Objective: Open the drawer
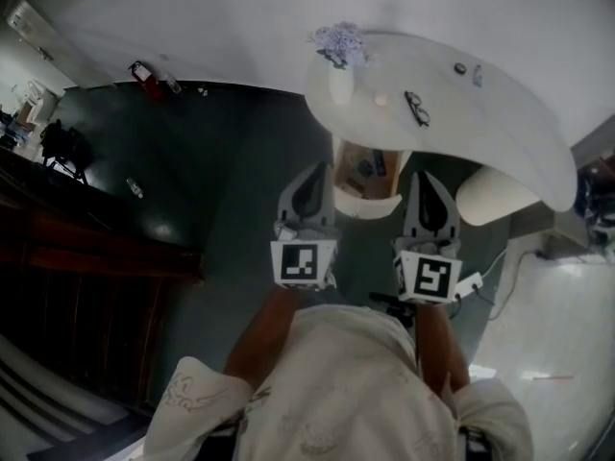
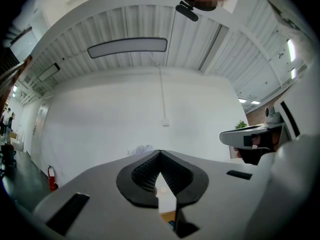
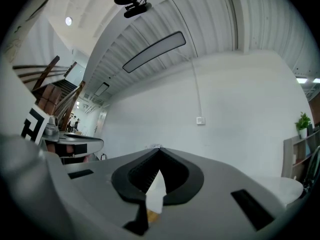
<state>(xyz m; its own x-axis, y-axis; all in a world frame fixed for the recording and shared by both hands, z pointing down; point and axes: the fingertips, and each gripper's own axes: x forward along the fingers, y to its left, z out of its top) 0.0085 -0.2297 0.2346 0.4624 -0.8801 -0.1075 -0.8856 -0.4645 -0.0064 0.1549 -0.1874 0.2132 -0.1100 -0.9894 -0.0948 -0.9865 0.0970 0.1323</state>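
Observation:
The drawer point(image 1: 366, 175) hangs under the white curved table point(image 1: 500, 113); its wooden inside shows, with a few small items in it, and its white front point(image 1: 375, 206) faces me. My left gripper point(image 1: 319, 169) hovers at the drawer's left side, jaws shut and empty. My right gripper point(image 1: 424, 175) hovers just right of the drawer, jaws also shut with nothing in them. In the left gripper view the left gripper point(image 2: 160, 152) points level at a white wall. The right gripper view shows the right gripper point(image 3: 160, 149) the same way, tips meeting.
On the table stand a vase of lilac flowers point(image 1: 338, 48) and a pair of glasses point(image 1: 417, 109). A white round seat point(image 1: 495, 196) sits right of the drawer, with a cable point(image 1: 502, 257) on the floor. Dark wooden stairs point(image 1: 86, 286) lie left.

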